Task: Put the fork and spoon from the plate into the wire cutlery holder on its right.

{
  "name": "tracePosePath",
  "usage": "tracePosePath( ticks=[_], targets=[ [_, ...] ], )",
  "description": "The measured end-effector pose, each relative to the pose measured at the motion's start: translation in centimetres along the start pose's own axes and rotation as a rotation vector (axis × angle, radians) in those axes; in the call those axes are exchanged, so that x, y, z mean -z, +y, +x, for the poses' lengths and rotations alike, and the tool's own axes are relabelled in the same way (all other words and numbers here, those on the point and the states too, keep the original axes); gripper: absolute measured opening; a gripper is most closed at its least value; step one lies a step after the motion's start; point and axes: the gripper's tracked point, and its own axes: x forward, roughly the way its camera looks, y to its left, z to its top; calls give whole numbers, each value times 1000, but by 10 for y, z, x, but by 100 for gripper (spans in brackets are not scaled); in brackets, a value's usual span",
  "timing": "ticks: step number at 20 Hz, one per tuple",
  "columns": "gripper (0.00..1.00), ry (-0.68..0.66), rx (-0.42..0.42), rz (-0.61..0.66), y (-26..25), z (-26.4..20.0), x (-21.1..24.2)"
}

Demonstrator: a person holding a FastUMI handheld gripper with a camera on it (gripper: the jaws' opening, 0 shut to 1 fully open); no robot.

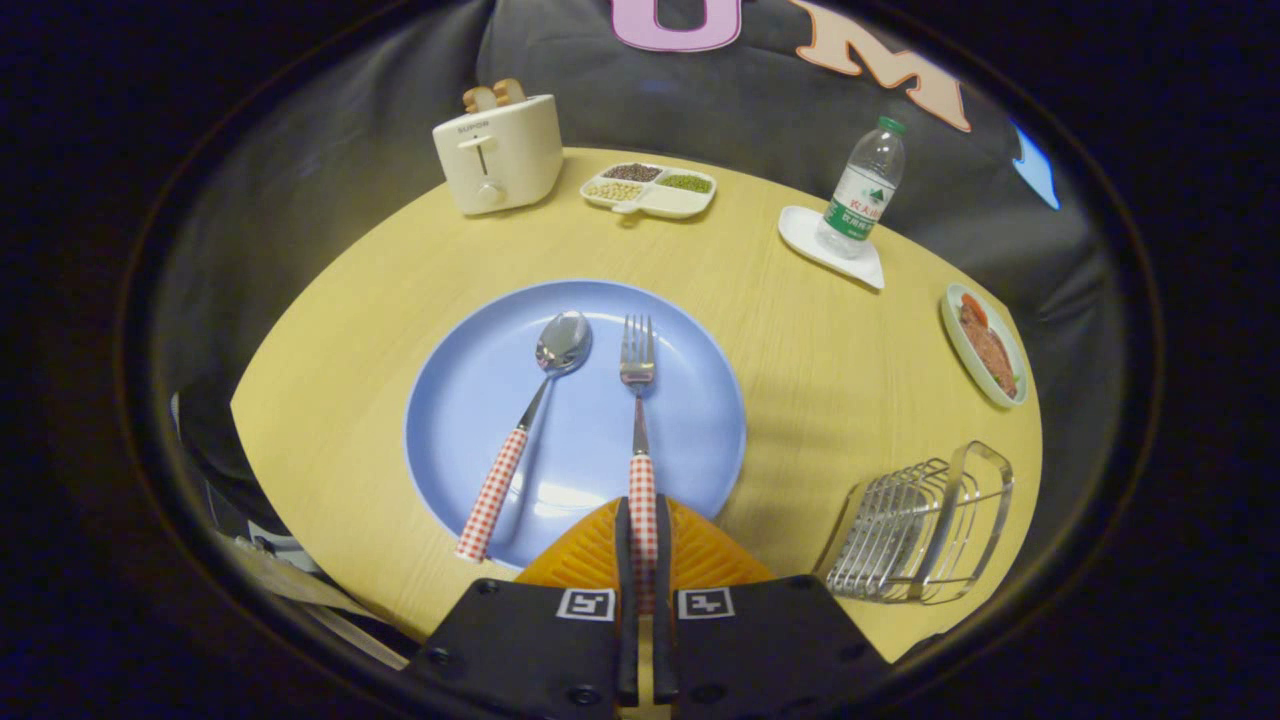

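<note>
Closest to the lens, at the bottom centre of the frame, the gripper (643,530) has its two fingers drawn nearly together around the checked handle of the fork (638,420). Both fingers appear to press on that handle, one on each side, with only the handle's width between them. The fork runs straight up the frame from the fingers, its tines pointing toward the far side of the blue plate (690,400), and it looks to be lying flat on the plate rather than lifted.

Just left of the fork, the spoon (525,420) lies on the same plate, slanted, its bowl near the plate's middle and its checked handle reaching over the near rim toward the lower left. The two utensils are apart, not touching.

At the lower right of the frame, on the wooden table (800,330), the wire cutlery holder (920,525) stands beside the plate, well clear of its rim; nothing can be seen inside it.

Judging by this, the first step is in hand: the fork is gripped and not yet carried. The next move calls for lifting it clear of the plate, swinging right, and tipping it so it drops into the holder's opening without knocking the light wire frame. The spoon is untouched.
</note>
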Motion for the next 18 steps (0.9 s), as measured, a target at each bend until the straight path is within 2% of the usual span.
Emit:
tracePosePath(
  ticks=[7,11,18],
  targets=[
    [9,-12,-41,-33,-21,-39,-16],
    [9,-24,-18,-56,-48,-64,-24],
    [9,12,14,-77,-99,-100,-9]
  ],
)
